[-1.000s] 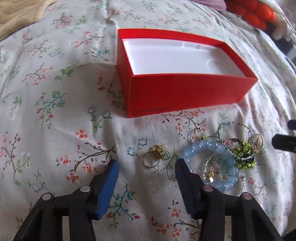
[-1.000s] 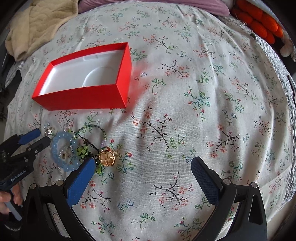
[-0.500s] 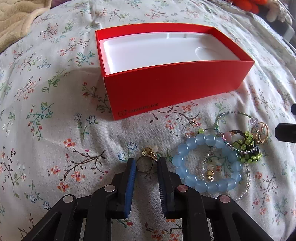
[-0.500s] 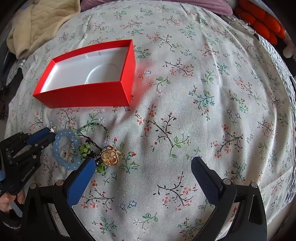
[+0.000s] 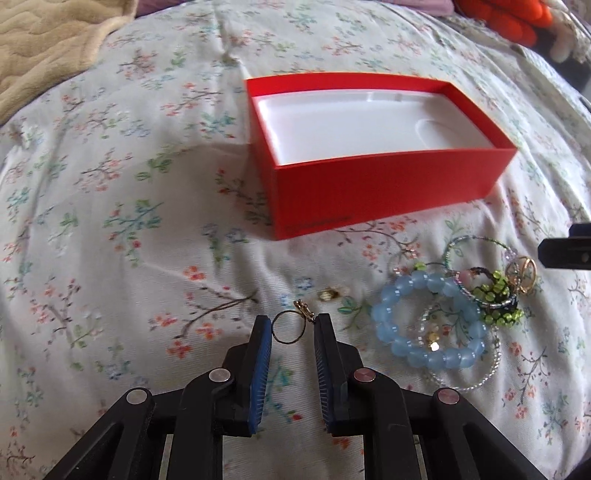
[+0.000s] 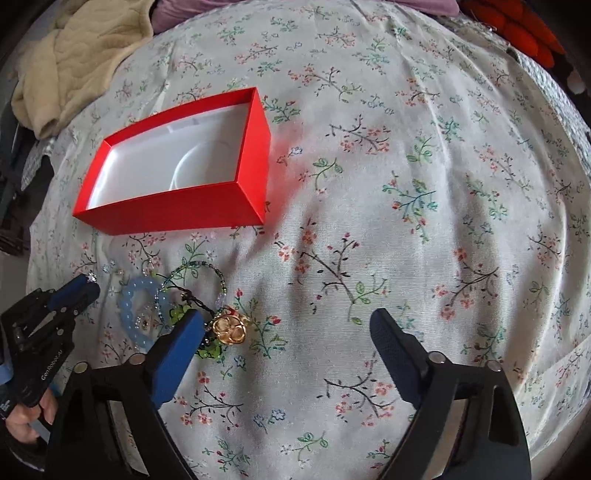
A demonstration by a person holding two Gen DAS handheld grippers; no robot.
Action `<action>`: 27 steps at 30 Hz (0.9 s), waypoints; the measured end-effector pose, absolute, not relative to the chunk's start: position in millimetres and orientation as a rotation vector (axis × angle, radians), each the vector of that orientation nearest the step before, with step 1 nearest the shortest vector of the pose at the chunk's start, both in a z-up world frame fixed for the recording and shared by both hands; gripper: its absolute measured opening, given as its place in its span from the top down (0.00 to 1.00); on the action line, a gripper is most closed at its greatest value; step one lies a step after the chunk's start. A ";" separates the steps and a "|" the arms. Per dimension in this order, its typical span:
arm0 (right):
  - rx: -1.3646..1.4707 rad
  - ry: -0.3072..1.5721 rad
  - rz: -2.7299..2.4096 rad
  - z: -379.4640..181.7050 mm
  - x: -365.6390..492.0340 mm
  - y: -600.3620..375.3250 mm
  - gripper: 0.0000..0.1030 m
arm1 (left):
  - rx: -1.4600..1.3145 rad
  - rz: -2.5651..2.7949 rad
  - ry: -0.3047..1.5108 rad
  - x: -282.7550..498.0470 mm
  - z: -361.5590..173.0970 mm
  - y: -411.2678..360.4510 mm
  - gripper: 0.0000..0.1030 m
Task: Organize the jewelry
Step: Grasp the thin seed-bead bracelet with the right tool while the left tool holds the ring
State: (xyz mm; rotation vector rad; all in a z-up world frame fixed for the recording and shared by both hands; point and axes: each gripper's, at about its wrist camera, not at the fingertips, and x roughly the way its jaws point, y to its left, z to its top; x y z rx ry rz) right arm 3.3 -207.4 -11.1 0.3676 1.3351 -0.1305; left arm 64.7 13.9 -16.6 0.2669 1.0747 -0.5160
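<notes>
A floral bedsheet (image 6: 388, 192) covered the bed, with a beige quilted blanket (image 6: 74, 62) bunched at its far left corner, purple fabric (image 6: 207, 11) along the far edge and an orange plush item (image 6: 517, 33) at far right.

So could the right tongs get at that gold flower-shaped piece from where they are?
Probably yes: the right tongs are open, and the gold flower piece lies uncovered beside their left finger, though tangled against the green beads.

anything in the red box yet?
No. In the left wrist view the red box shows only its bare white insert, and the gold ring sits between the left gripper jaws.
</notes>
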 end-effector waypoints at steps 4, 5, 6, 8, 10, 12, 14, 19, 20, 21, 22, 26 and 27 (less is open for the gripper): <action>0.386 1.350 -0.102 -19.0 13.0 -198.8 0.32 | 0.240 -0.495 1.089 66.4 -16.7 22.7 0.83; 0.389 1.350 -0.099 -20.2 15.2 -196.2 0.36 | 0.238 -0.491 1.090 66.1 -16.7 24.6 0.83; 0.392 1.349 -0.094 -21.5 17.3 -193.8 0.38 | 0.236 -0.488 1.091 66.4 -16.9 25.9 0.83; 0.399 1.349 -0.085 -23.7 21.7 -190.0 0.47 | 0.234 -0.484 1.093 66.9 -17.1 27.6 0.82; 0.400 1.352 -0.082 -26.7 26.4 -186.2 0.51 | 0.234 -0.481 1.095 68.1 -17.3 29.0 0.82; 0.395 1.357 -0.081 -30.1 31.2 -182.6 0.56 | 0.234 -0.480 1.098 68.7 -18.1 29.4 0.82; 0.380 1.356 -0.087 -32.4 35.5 -179.1 0.61 | 0.235 -0.478 1.100 68.9 -18.8 29.5 0.82; 0.377 1.352 -0.079 -32.8 45.3 -172.1 0.76 | 0.240 -0.475 1.106 69.1 -20.5 29.0 0.82; 0.378 1.354 -0.071 -32.9 46.0 -170.7 0.78 | 0.241 -0.476 1.108 70.1 -20.7 28.3 0.82; 0.375 1.357 -0.063 -33.0 46.6 -168.5 0.79 | 0.243 -0.476 1.109 70.1 -21.0 28.0 0.82; 0.366 1.359 -0.060 -33.0 47.7 -165.7 0.82 | 0.244 -0.475 1.109 69.9 -21.1 27.9 0.82; 0.350 1.359 -0.050 -31.8 49.5 -159.7 0.94 | 0.247 -0.474 1.115 70.3 -21.7 28.9 0.82; 0.351 1.356 -0.048 -31.2 49.6 -159.4 0.94 | 0.246 -0.472 1.115 70.6 -21.4 29.3 0.82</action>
